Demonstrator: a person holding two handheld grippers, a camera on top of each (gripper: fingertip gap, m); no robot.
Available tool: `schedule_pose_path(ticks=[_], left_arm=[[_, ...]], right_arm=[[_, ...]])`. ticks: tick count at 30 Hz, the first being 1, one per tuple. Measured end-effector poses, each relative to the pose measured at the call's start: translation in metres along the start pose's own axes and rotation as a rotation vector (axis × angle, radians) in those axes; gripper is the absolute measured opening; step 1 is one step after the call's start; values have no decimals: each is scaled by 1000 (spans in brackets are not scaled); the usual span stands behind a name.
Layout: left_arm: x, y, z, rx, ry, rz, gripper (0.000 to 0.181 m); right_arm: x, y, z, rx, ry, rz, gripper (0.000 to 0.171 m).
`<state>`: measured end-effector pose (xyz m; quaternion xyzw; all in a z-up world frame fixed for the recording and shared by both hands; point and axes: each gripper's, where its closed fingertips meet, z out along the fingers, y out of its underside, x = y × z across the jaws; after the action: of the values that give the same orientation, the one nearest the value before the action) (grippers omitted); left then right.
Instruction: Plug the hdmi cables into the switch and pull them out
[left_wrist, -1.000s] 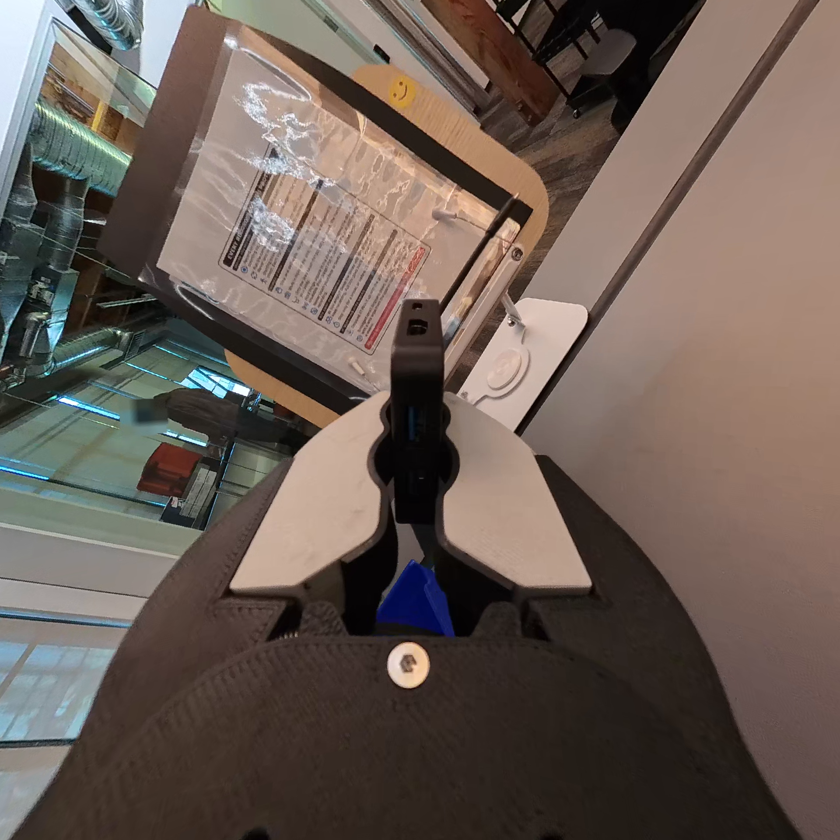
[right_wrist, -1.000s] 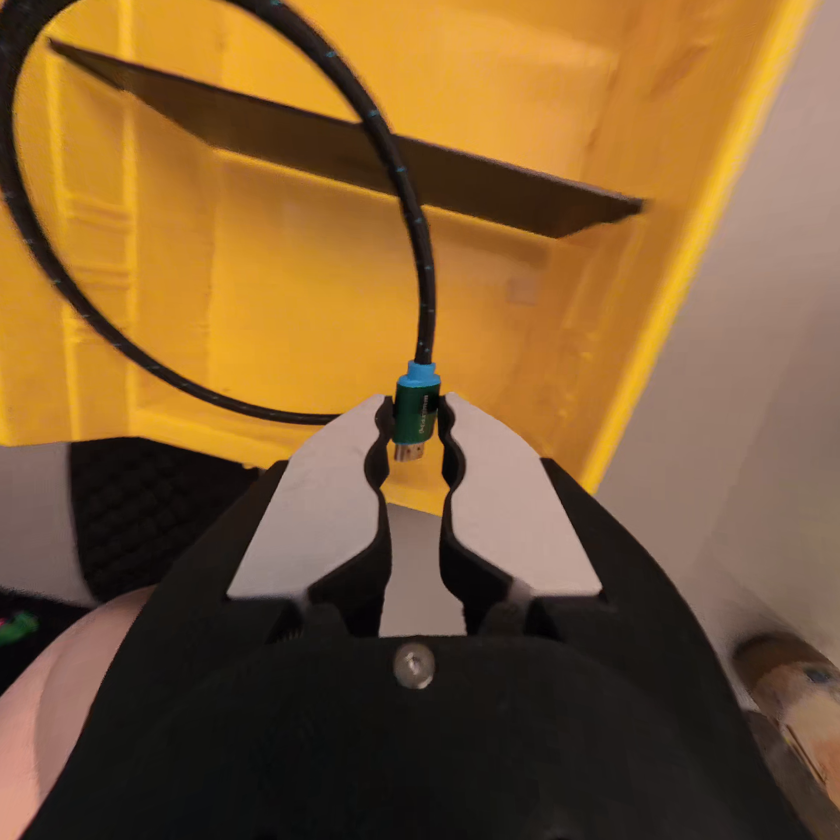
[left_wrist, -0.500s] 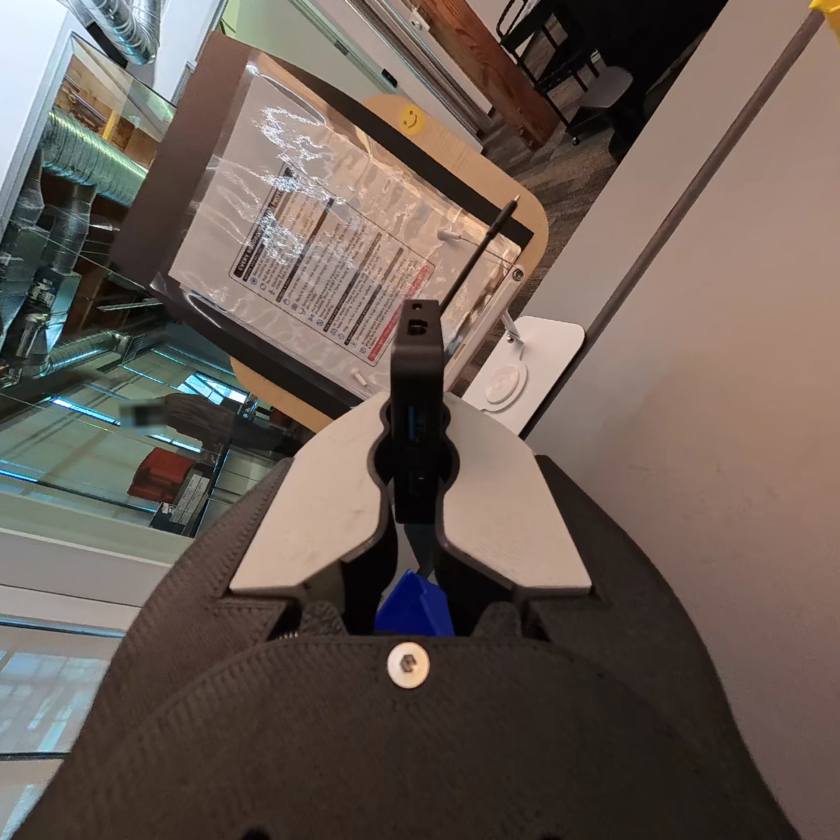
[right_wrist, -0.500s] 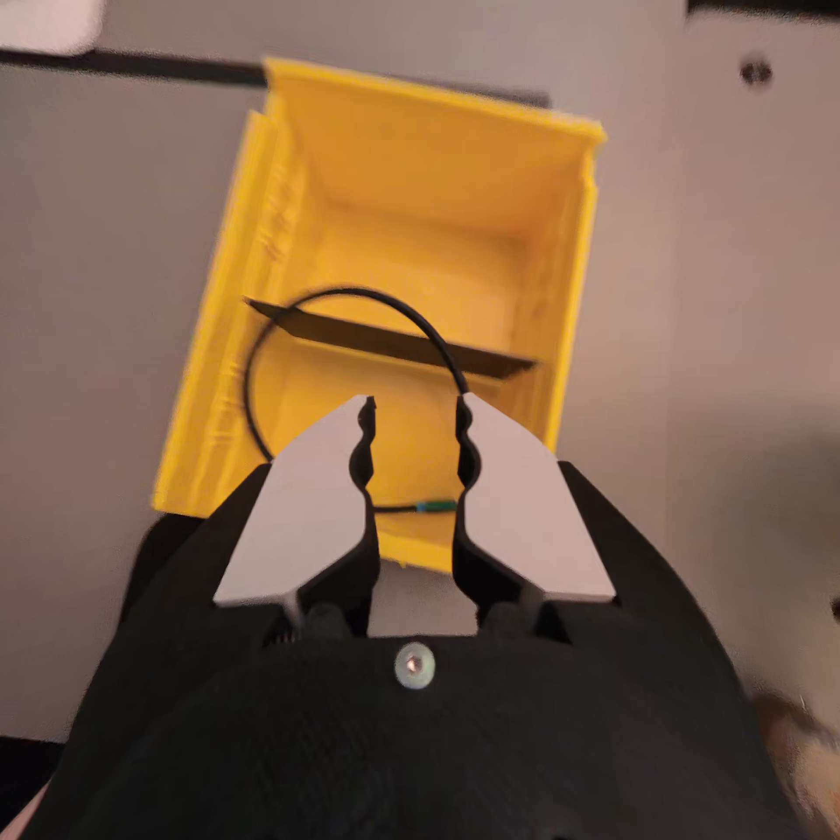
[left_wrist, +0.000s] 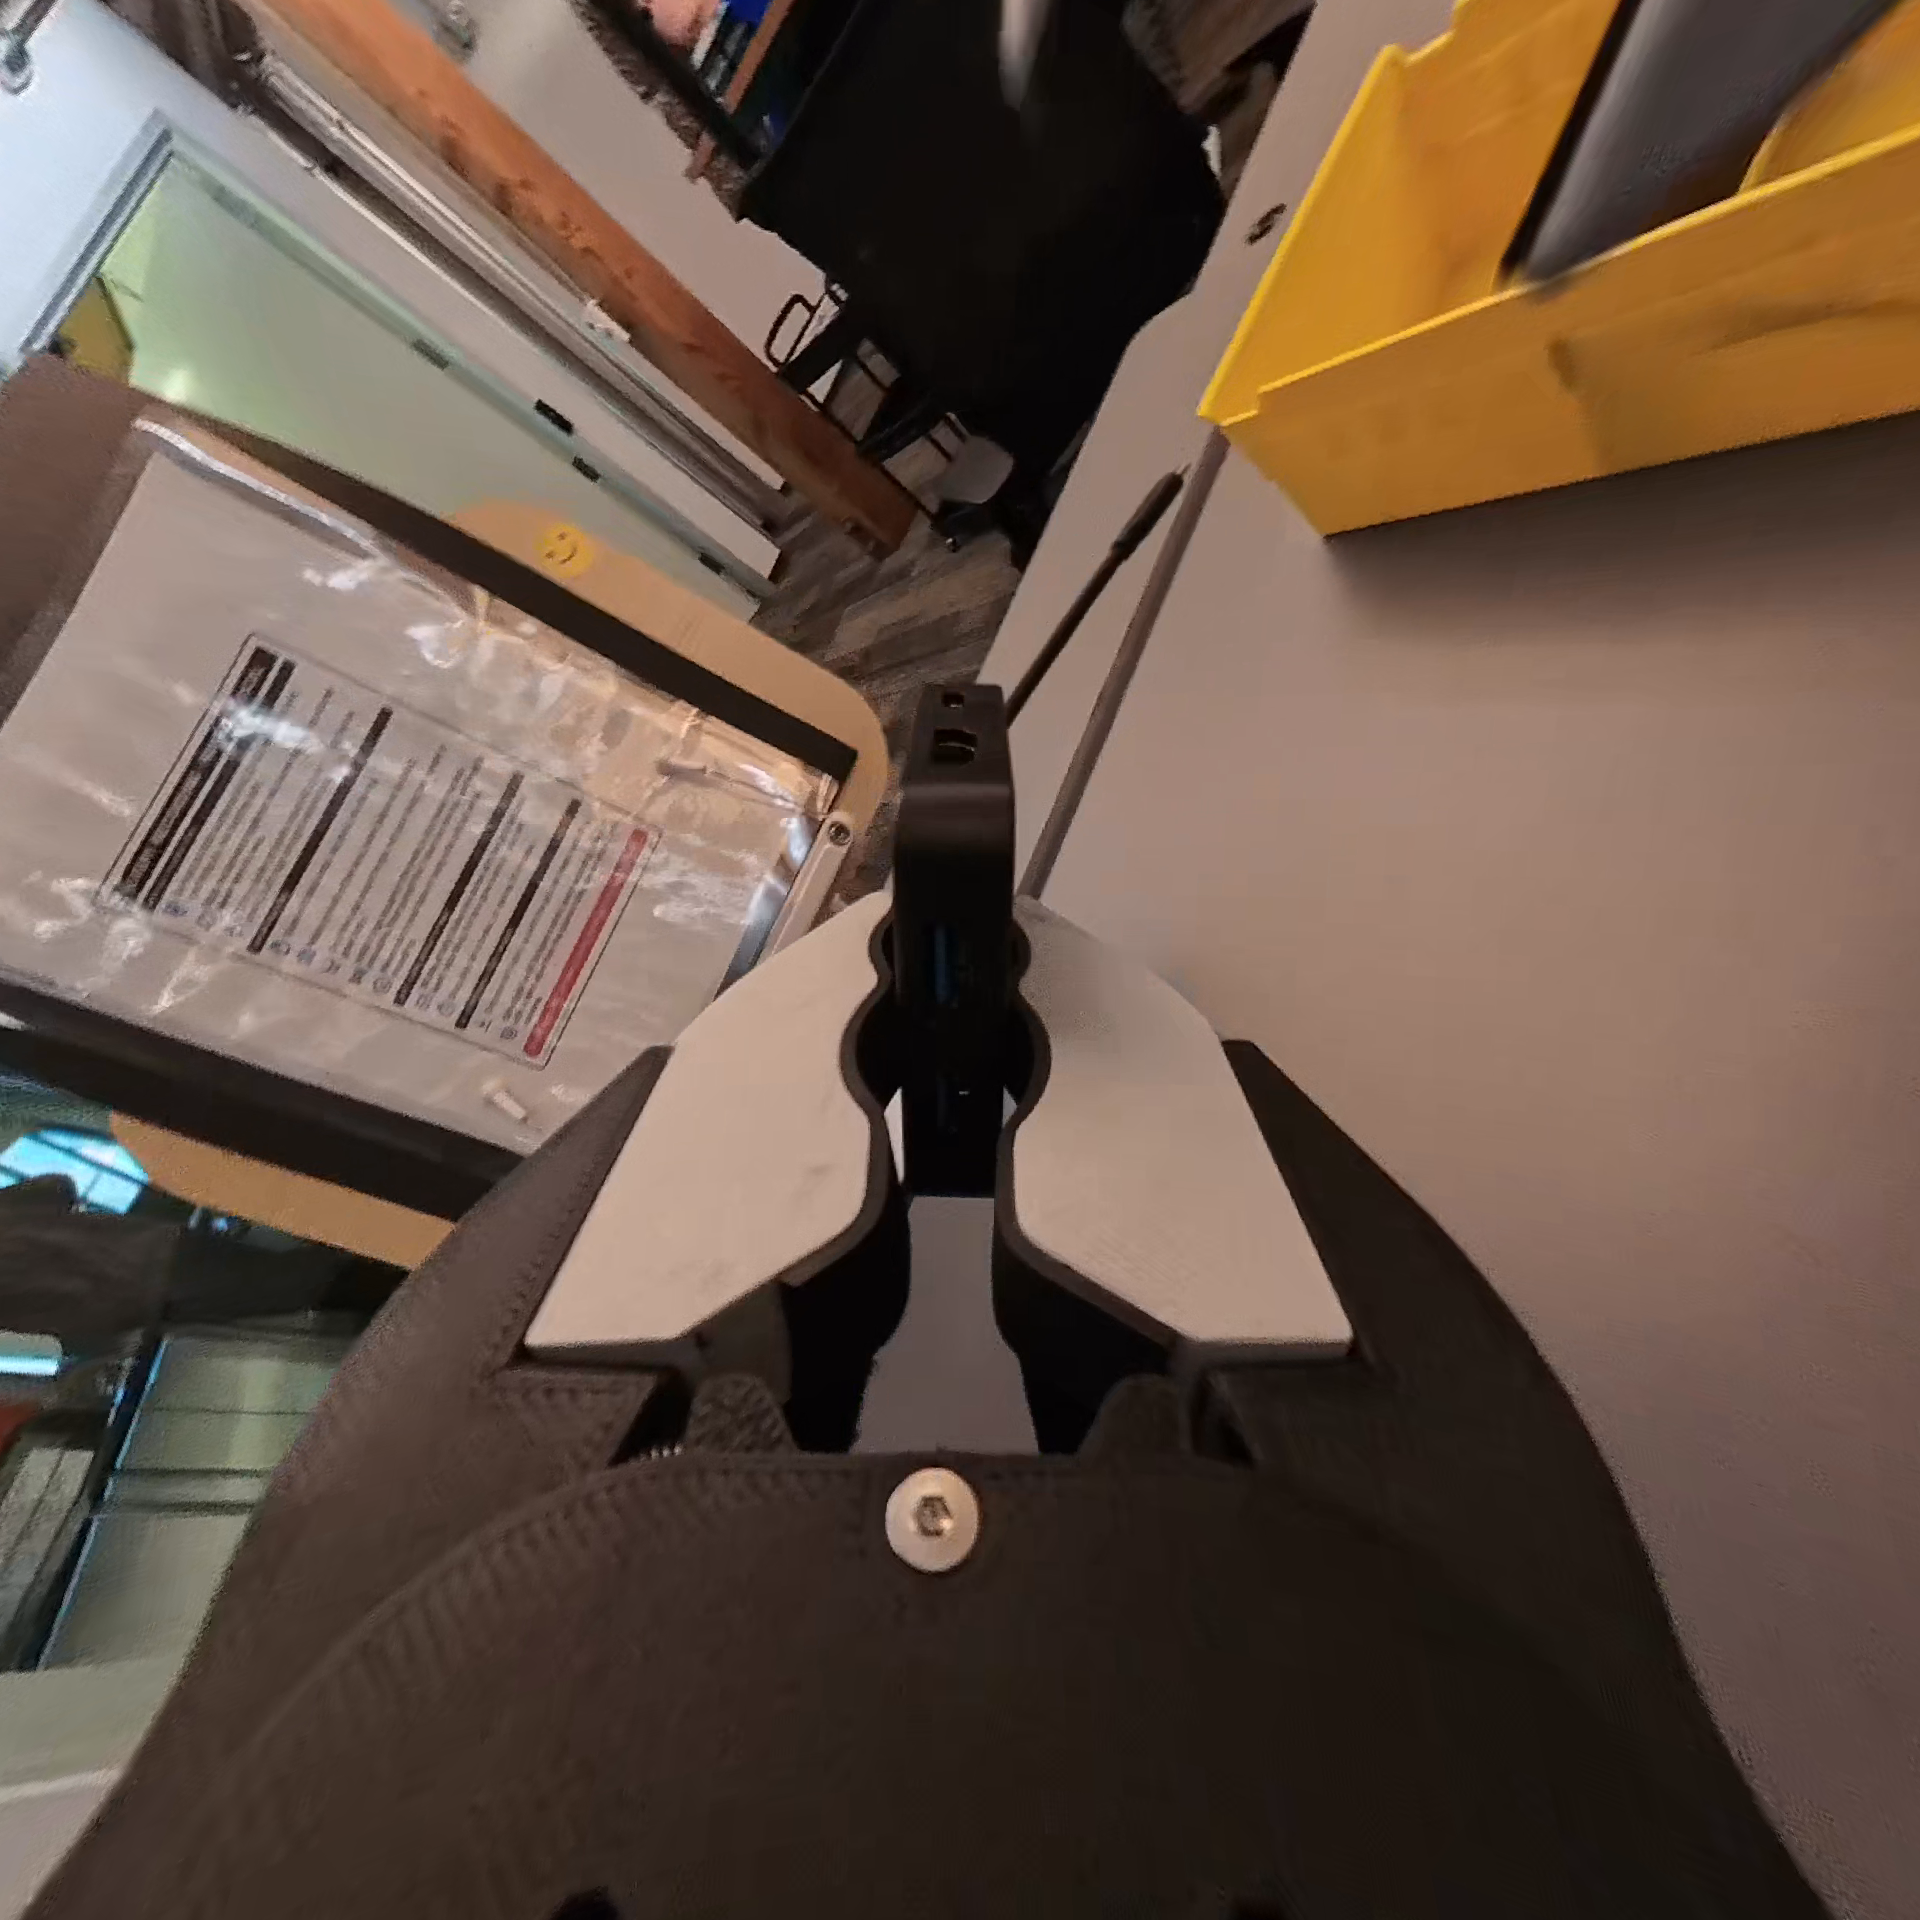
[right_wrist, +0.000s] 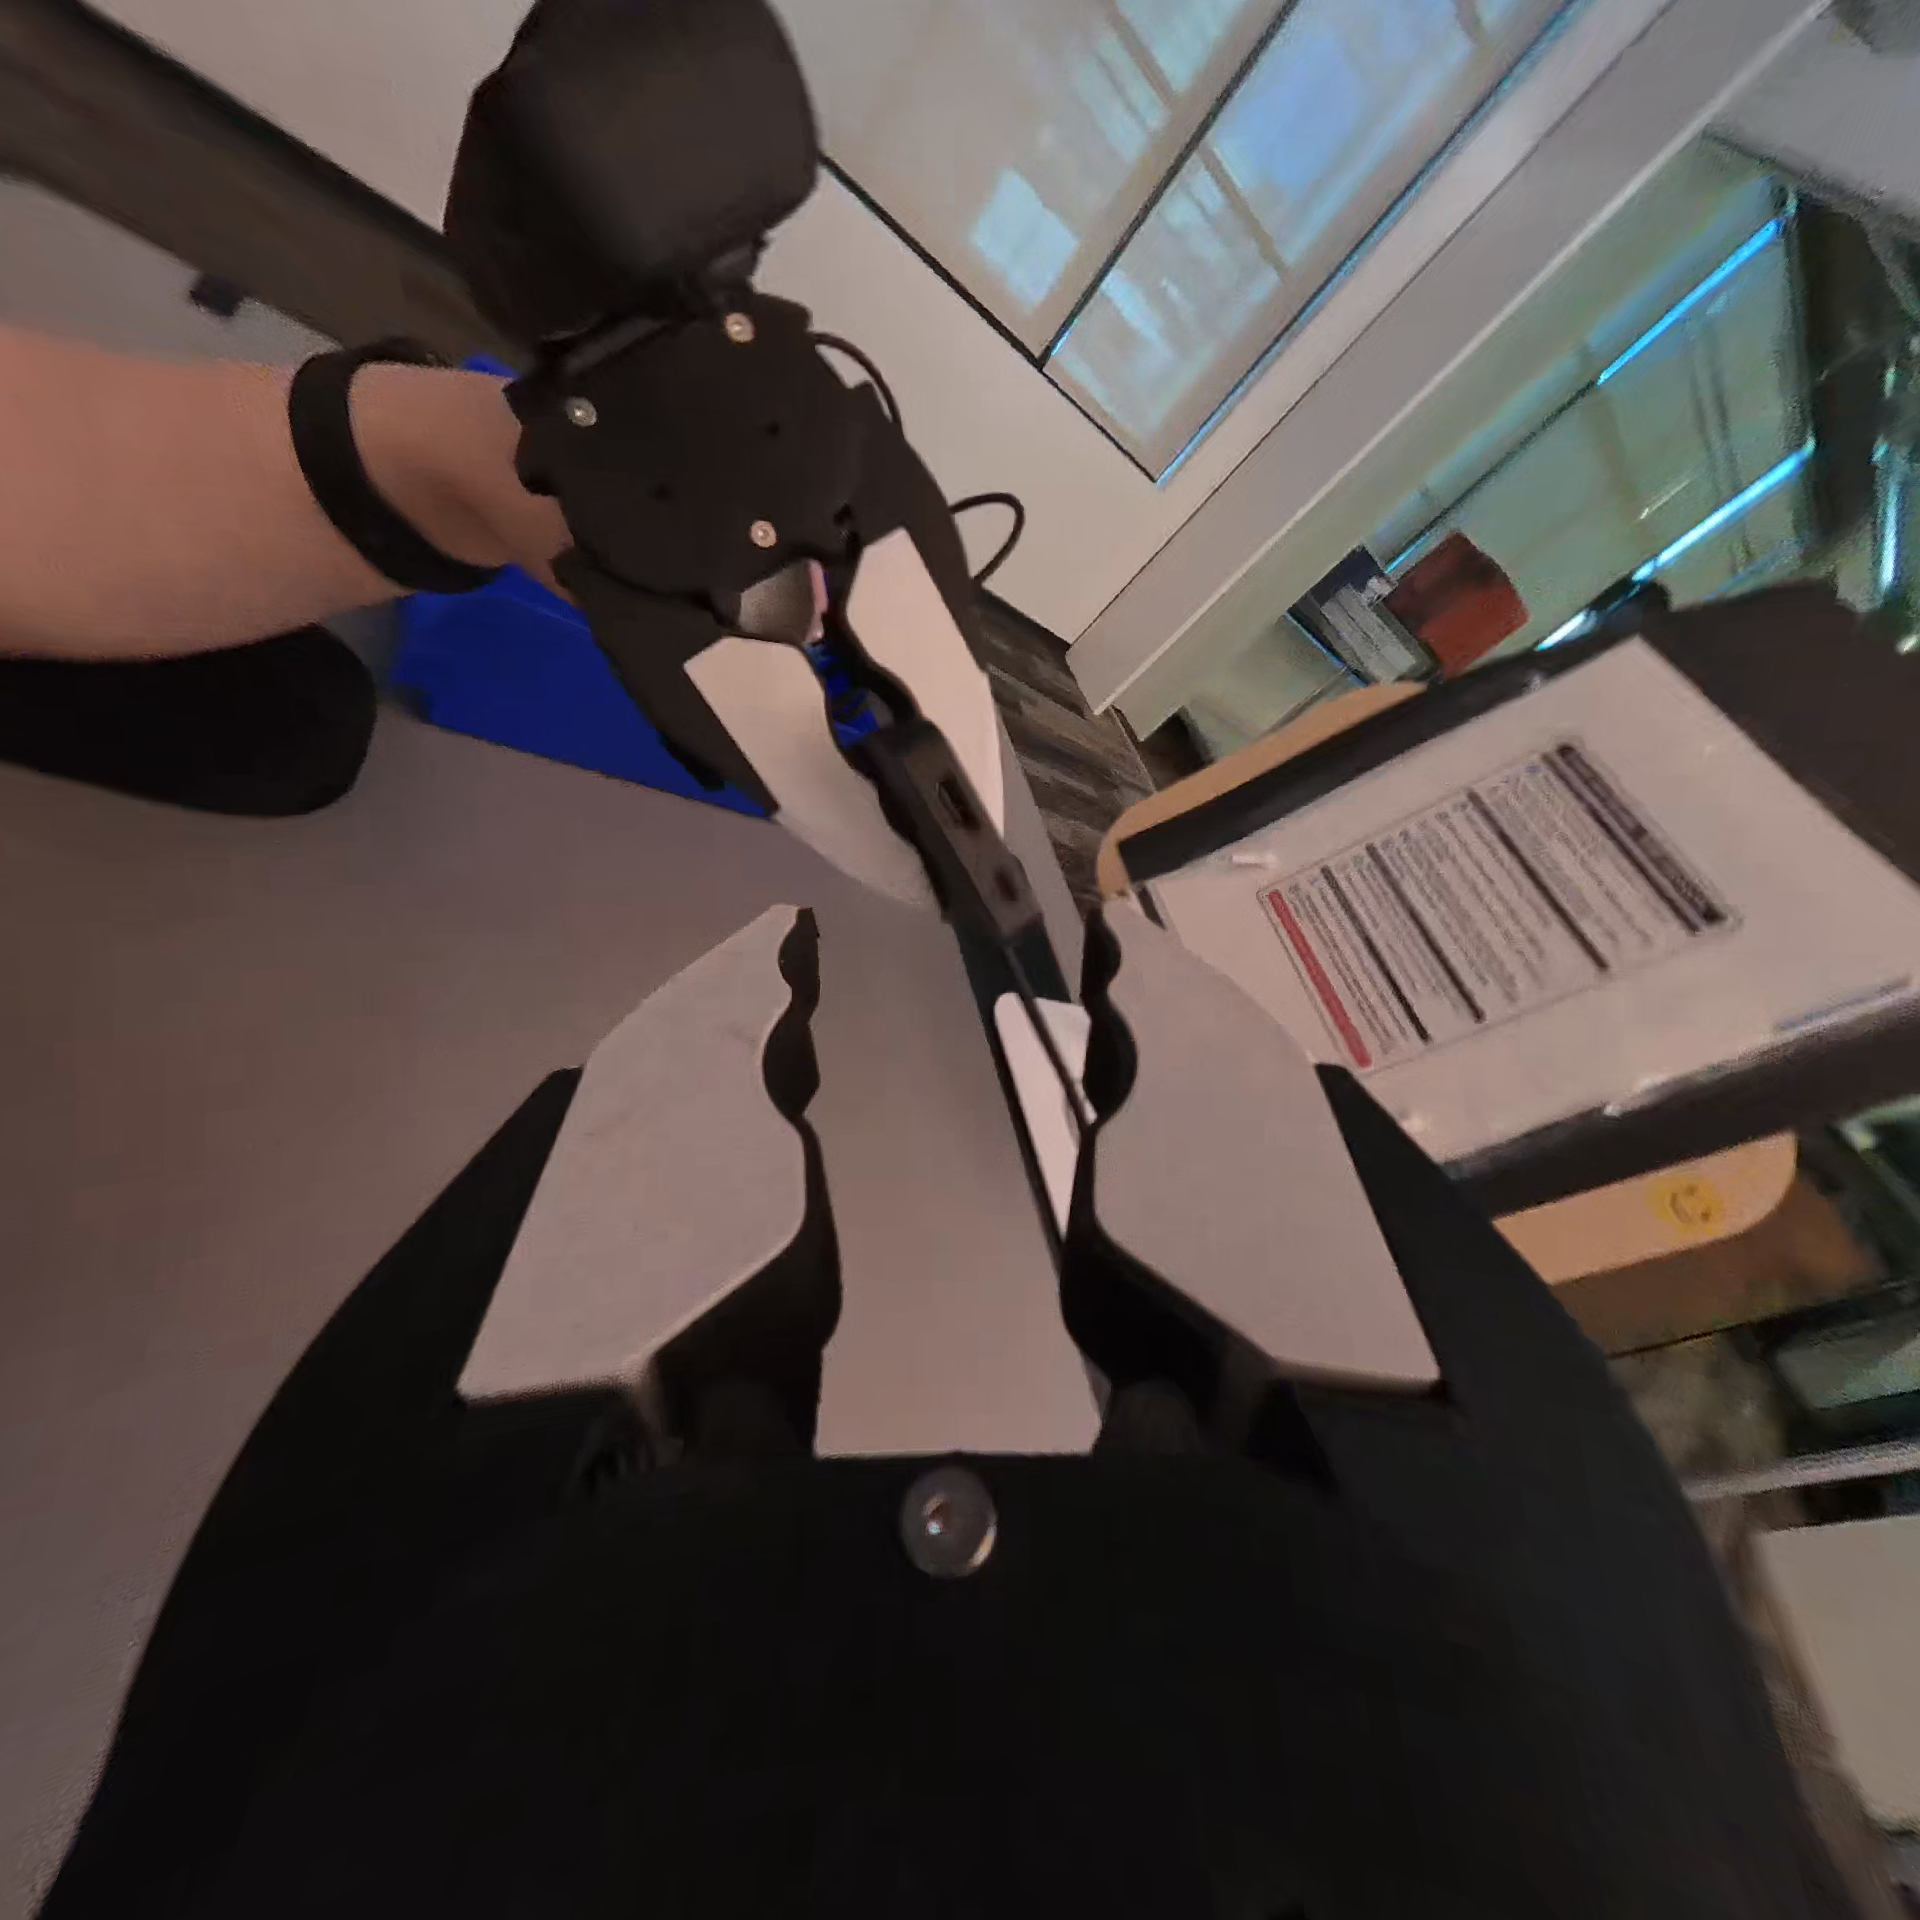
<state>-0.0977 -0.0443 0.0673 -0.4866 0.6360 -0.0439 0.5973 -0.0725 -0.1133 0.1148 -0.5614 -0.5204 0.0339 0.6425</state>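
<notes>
Here the left gripper (left_wrist: 951, 935) clamps the switch (left_wrist: 954, 831); right gripper (right_wrist: 945, 935) fingers apart.

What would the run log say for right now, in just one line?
left gripper: shut on switch | right gripper: open, empty | yellow bin: on table | cable plugged: none seen

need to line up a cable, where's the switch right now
The black switch is clamped in the left gripper, held above the grey table, yellow bin beyond.
</notes>
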Motion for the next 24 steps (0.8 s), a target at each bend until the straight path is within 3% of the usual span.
schedule_pose_path(ticks=[6, 11, 18, 24], left_arm=[[31, -15, -1, 61, 105, 115, 13], [57, -30, -5, 138, 229, 114, 13], [67, -29, 1, 141, 282, 56, 17], [72, -7, 18, 48, 290, 76, 17]], right_arm=[[-20, 8, 21, 15, -78, -36, 42], [-38, 22, 27, -50, -162, -104, 17], [-42, 33, 22, -63, -252, -68, 15], [-44, 56, 39, -101, -251, -45, 15]])
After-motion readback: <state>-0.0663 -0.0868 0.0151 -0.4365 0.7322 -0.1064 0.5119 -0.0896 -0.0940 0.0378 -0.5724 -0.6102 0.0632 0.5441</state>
